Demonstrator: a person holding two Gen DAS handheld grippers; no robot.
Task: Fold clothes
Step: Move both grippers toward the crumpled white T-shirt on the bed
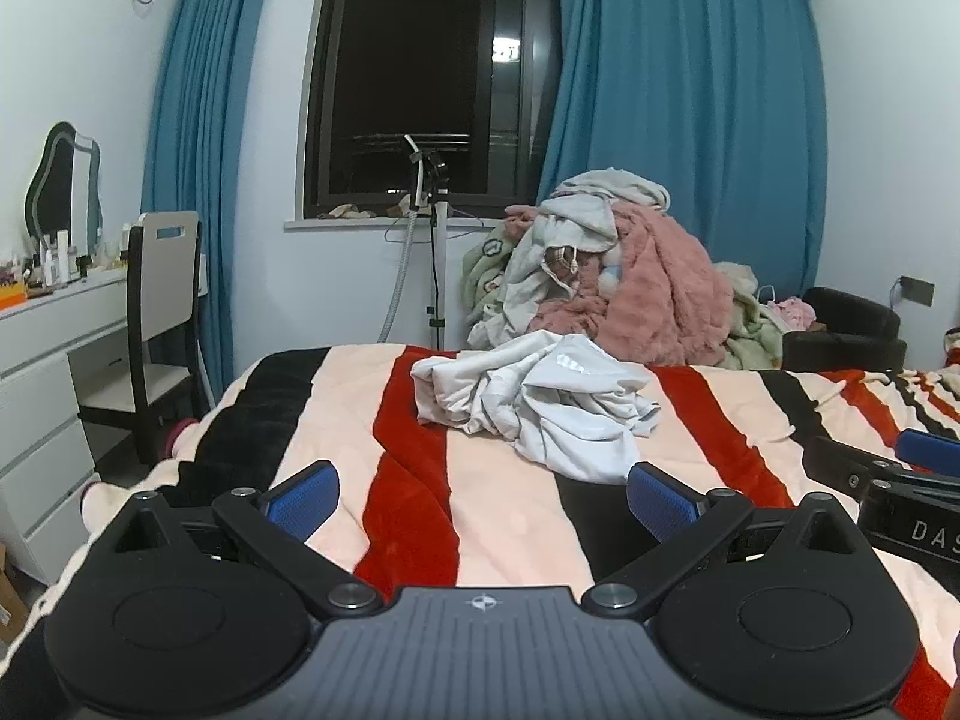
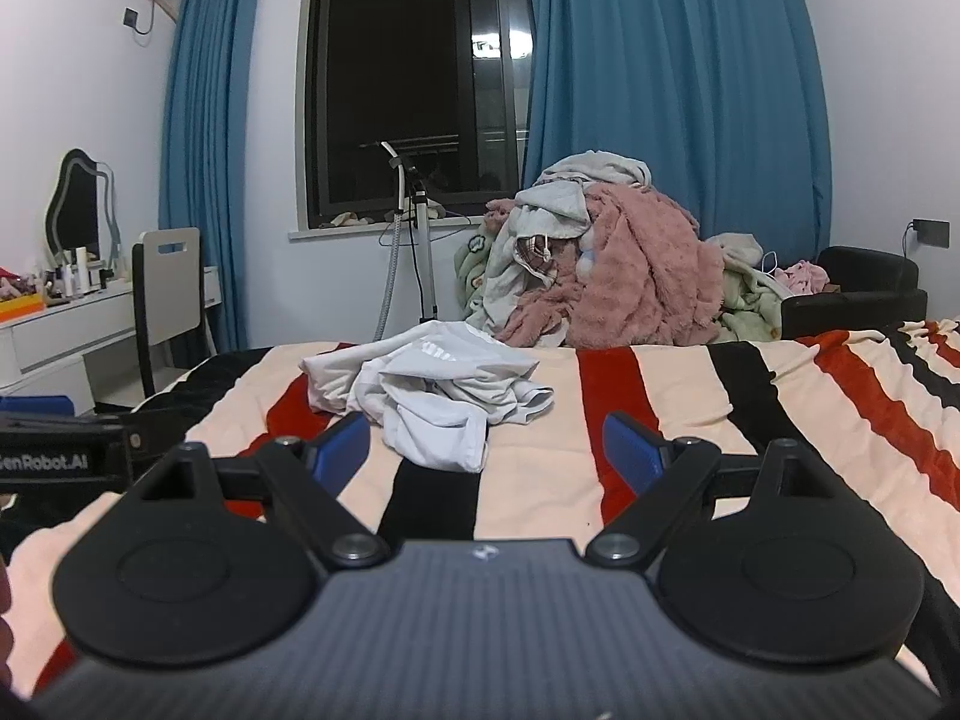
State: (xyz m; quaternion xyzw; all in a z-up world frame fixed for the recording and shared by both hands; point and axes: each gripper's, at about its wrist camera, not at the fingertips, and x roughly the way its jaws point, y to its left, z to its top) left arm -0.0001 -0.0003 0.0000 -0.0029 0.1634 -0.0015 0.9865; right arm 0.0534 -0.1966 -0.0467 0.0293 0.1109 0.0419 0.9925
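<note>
A crumpled white garment (image 1: 534, 402) (image 2: 432, 396) lies on the striped bed cover (image 1: 336, 420) (image 2: 660, 396). My left gripper (image 1: 483, 501) hovers over the cover just short of the garment, its blue pads wide apart with nothing between them. My right gripper (image 2: 486, 450) is also open, and the garment's near tip lies on the bed just beyond its spread fingers, untouched. In the left wrist view the right gripper (image 1: 900, 480) shows at the right edge. The left gripper (image 2: 54, 444) shows at the left edge of the right wrist view.
A heap of clothes and a pink fleece (image 1: 606, 276) (image 2: 606, 264) rises behind the bed. A garment steamer pole (image 1: 438, 252) stands under the dark window. A chair (image 1: 162, 312) and white dresser (image 1: 48, 372) stand left; a black armchair (image 2: 858, 294) stands right.
</note>
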